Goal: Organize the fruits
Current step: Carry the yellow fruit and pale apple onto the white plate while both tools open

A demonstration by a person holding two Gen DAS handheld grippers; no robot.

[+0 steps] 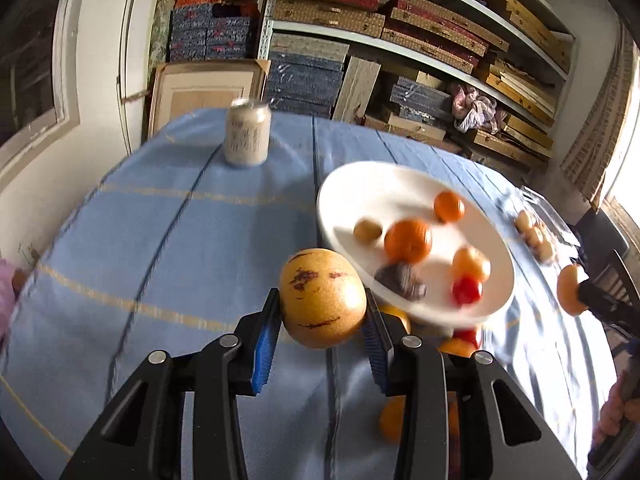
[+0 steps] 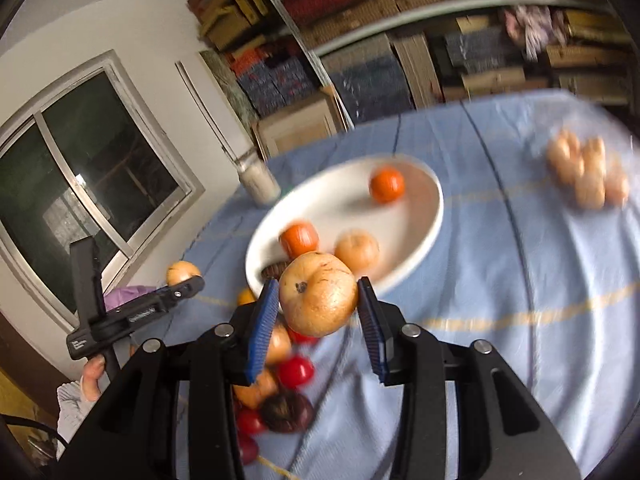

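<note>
My left gripper [image 1: 322,312] is shut on a round yellow-tan fruit with brown marks [image 1: 322,298], held above the blue tablecloth just left of a white plate [image 1: 380,192]. The plate holds oranges [image 1: 408,240], a small tan fruit, a dark fruit and a red one. My right gripper [image 2: 318,300] is shut on a tan round fruit [image 2: 318,294], held over the near rim of the plate [image 2: 340,196]. Loose red, orange and dark fruits [image 2: 295,372] lie on the cloth under it. In the right wrist view the left gripper [image 2: 180,286] shows at the left with its fruit.
A pale drink can [image 1: 247,134] stands at the far side of the table. A cluster of small tan fruits [image 2: 588,176] lies on the cloth right of the plate. Shelves stacked with boxes stand behind the table. A person's hand [image 2: 94,376] shows at lower left.
</note>
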